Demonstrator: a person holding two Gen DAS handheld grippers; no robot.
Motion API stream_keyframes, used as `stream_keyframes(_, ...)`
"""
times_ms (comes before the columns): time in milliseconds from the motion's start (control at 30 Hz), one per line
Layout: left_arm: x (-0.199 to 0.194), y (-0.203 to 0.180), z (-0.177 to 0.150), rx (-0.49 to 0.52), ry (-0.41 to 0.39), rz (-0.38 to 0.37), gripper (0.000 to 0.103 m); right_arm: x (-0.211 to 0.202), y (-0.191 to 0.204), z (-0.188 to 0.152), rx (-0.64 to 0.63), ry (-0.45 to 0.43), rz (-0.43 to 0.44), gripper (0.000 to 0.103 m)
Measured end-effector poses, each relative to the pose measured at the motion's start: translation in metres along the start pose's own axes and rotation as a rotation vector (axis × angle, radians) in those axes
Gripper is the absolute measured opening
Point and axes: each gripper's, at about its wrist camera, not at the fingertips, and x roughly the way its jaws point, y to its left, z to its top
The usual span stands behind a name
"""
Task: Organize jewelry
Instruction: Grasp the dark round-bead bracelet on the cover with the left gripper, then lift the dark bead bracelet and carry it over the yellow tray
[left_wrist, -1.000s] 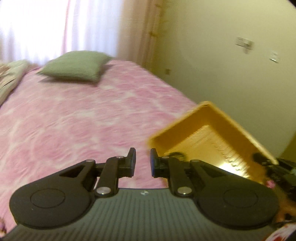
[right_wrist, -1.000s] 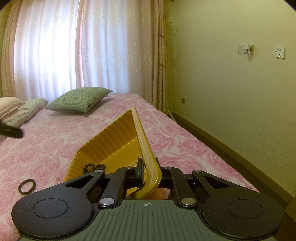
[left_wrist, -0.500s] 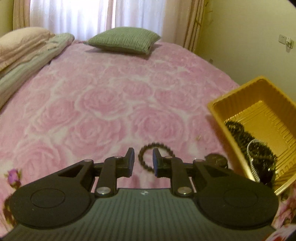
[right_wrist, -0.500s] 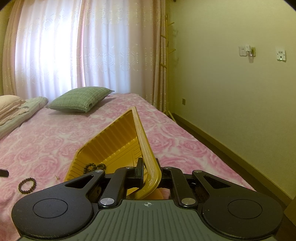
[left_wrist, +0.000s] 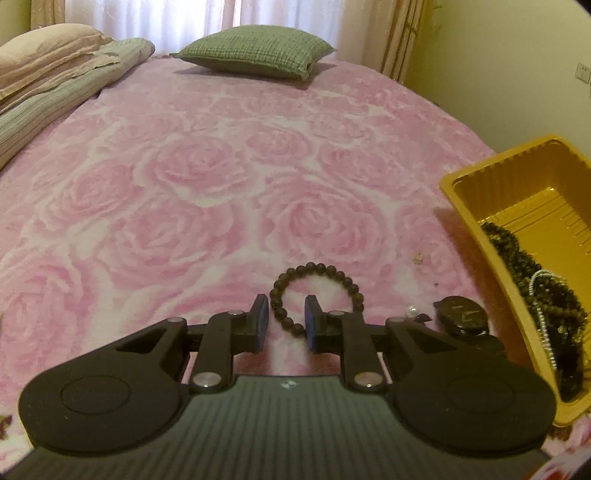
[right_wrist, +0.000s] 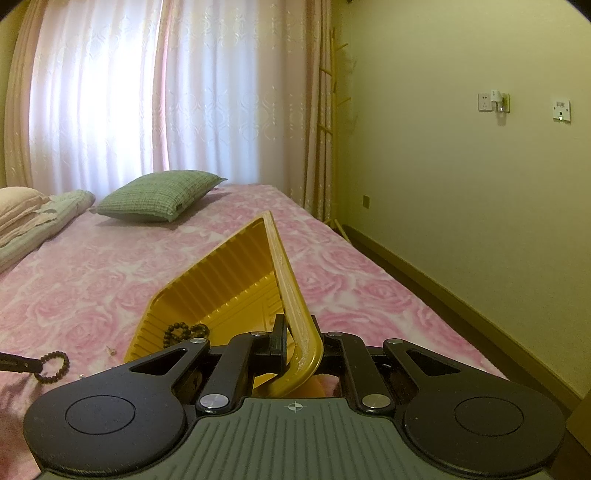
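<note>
A dark beaded bracelet (left_wrist: 317, 266) lies flat on the pink rose bedspread. My left gripper (left_wrist: 286, 321) is low over it and open, its fingers straddling the near-left arc of beads without pressing on them. The right wrist view shows the same bracelet (right_wrist: 55, 365) with a left fingertip (right_wrist: 18, 365) at it. My right gripper (right_wrist: 299, 343) is shut on the rim of a yellow plastic tray (right_wrist: 221, 280), which it holds tilted up. The tray (left_wrist: 498, 162) contains dark bead strands (left_wrist: 517, 258) and a silvery chain (left_wrist: 543, 317).
A black watch-like piece (left_wrist: 461, 317) and a small pearl item (left_wrist: 412, 310) lie on the spread between bracelet and tray. A green pillow (left_wrist: 255, 51) and folded bedding (left_wrist: 55, 74) sit at the head of the bed. The bed's edge (right_wrist: 406, 280) runs along the wall side.
My left gripper has swung away from the tray and dropped toward the bedspread, so the bracelet's near arc now sits between its fingers. The right gripper and tray have stayed still.
</note>
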Motion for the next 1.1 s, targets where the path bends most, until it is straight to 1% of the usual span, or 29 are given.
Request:
stream_keyframes(167,0.006,-0.001,0.002,0.009,0.009,0.019,0.018,0.0,0.0,0.0,0.0,0.001,-0.001,0.009)
stream_keyframes(233,0.007,-0.001,0.003,0.018,0.013,0.025,0.015,0.0,0.0,0.0,0.0,0.0,0.0,0.009)
stream_keyframes(267,0.007,-0.002,0.003,0.026,0.015,0.033,0.01,0.0,0.0,0.0,0.0,0.0,0.0,0.009)
stream_keyframes(367,0.006,-0.001,0.004,0.044,0.02,0.029,0.006,0.0,0.0,0.0,0.0,0.001,-0.001,0.009)
stream_keyframes(567,-0.001,0.002,0.005,0.067,0.021,0.053,0.006,0.001,0.0,-0.001,-0.002,0.002,-0.002,0.009)
stream_keyframes(867,-0.029,-0.001,0.014,0.105,-0.036,0.075,0.006,0.001,0.001,-0.001,-0.003,0.001,-0.001,0.009)
stream_keyframes(1100,-0.05,-0.013,0.028,0.142,-0.087,0.057,0.006,0.002,0.001,-0.002,-0.006,0.0,-0.001,0.009)
